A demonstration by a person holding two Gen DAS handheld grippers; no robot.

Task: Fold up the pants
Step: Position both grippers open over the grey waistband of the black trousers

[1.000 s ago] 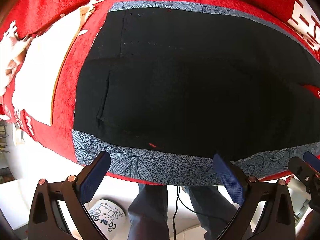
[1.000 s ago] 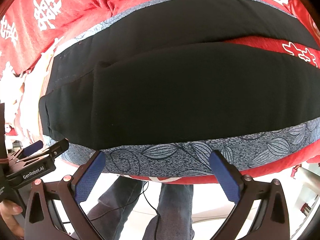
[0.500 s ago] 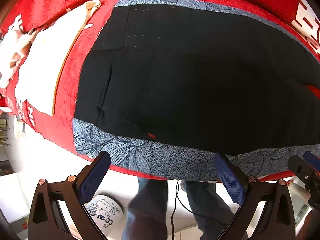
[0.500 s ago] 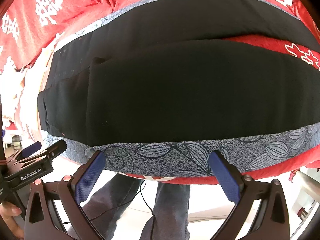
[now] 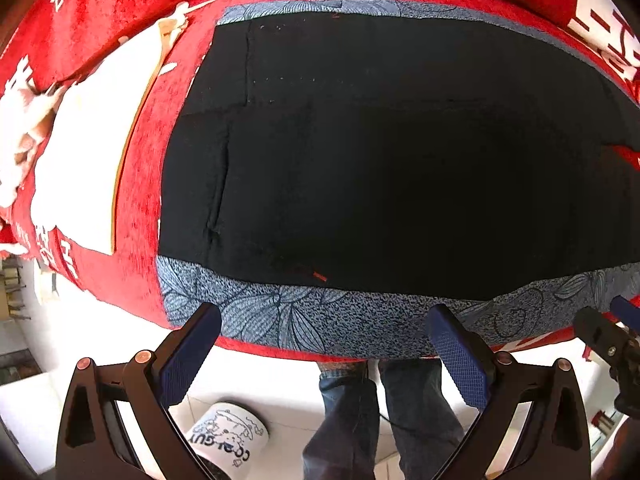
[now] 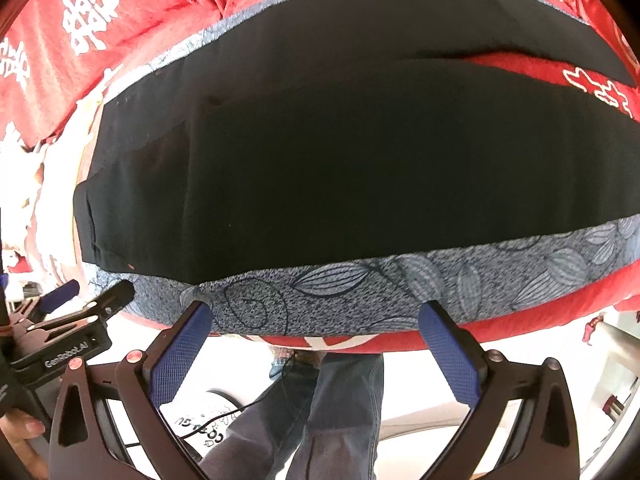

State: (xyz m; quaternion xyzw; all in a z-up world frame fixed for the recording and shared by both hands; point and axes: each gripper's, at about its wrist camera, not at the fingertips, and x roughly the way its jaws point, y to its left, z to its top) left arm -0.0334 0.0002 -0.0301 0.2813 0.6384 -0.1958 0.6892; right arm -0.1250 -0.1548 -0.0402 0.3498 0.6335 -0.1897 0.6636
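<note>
Two grippers, both empty, were logged at the near edge of the work surface.

Left wrist view: your left gripper [image 5: 324, 330] hung with its blue pads wide apart, holding nothing, its tips level with the near border of the patterned grey cloth [image 5: 340, 320]. The black pants [image 5: 380, 152] lay spread flat on that cloth, waistband end toward the left, the legs running off to the right. You likely had them laid out this way so the near long edge could be taken in both hands at once. The red blanket [image 5: 132, 40] covered the table beneath. A white paper [image 5: 92, 152] sat to the left of the pants, apart from them. At the far right of the frame the tip of your right gripper [image 5: 608, 328] showed, level with the left one. A printed mug [image 5: 228, 436] stood on the floor below.

Right wrist view: your right gripper [image 6: 316, 320] was likewise spread open and empty, pointed forward at the near border of the cloth. From here the two legs of the pants [image 6: 380, 168] parted at the far right, red blanket showing between them. Your left gripper [image 6: 92, 300] sat at the left, side by side with the right, which suggested a paired grasp of the near edge was intended.
</note>
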